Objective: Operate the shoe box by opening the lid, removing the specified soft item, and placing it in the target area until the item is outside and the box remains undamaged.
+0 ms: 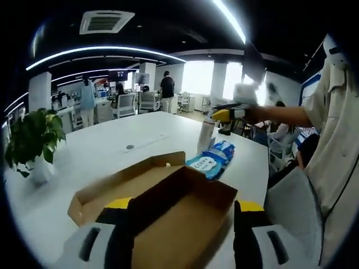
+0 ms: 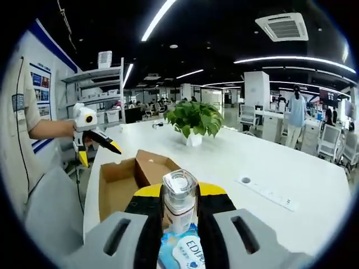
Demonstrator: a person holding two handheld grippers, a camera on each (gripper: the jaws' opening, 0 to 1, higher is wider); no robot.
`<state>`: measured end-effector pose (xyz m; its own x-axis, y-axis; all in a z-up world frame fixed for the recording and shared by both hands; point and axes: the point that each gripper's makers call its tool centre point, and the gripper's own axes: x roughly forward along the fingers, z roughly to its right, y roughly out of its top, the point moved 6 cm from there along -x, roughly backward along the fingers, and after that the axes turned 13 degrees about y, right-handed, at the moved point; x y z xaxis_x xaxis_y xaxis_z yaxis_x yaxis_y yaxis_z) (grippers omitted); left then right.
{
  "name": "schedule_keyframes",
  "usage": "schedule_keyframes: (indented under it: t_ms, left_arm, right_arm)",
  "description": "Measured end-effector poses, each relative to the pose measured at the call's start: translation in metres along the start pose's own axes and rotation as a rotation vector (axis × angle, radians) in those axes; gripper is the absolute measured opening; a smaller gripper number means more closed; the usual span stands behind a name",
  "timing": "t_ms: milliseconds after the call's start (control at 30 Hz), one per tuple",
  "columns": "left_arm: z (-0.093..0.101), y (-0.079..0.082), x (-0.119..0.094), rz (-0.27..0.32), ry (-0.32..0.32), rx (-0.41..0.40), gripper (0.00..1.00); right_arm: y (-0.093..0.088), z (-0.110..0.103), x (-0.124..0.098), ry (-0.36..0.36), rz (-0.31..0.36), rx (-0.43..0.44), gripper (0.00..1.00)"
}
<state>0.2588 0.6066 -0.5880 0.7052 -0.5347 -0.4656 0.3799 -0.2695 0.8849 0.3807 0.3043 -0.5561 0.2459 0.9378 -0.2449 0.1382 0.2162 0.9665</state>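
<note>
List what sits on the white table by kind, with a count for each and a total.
Open brown cardboard shoe box: 1
Clear plastic bottle with a clear cap: 1
Blue and white soft wipes pack: 1
Green potted plant in a white pot: 1
Total: 4

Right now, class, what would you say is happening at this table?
A person is working at a white table with a gripper in each hand. The cardboard shoe box lies open, lid flap folded out, and looks empty from here. The right gripper is closed on a clear-capped bottle held upright above a blue soft pack beside the box. The left gripper hovers open over the box's near edge, holding nothing. A potted plant stands further along the table.
</note>
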Motion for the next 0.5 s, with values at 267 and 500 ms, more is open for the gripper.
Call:
schedule_keyframes:
  t_ms: [267,500]
  left_arm:
    - [-0.009,-0.012,-0.018,-0.012,0.077,-0.036,0.78]
    - [-0.016,-0.018,-0.03,-0.011,0.124,-0.065,0.81]
  right_arm:
    - [-0.011,0.025,0.002,-0.024,-0.039,-0.019,0.19]
    - [-0.027,0.046,0.002,-0.057,-0.083,-0.015,0.19]
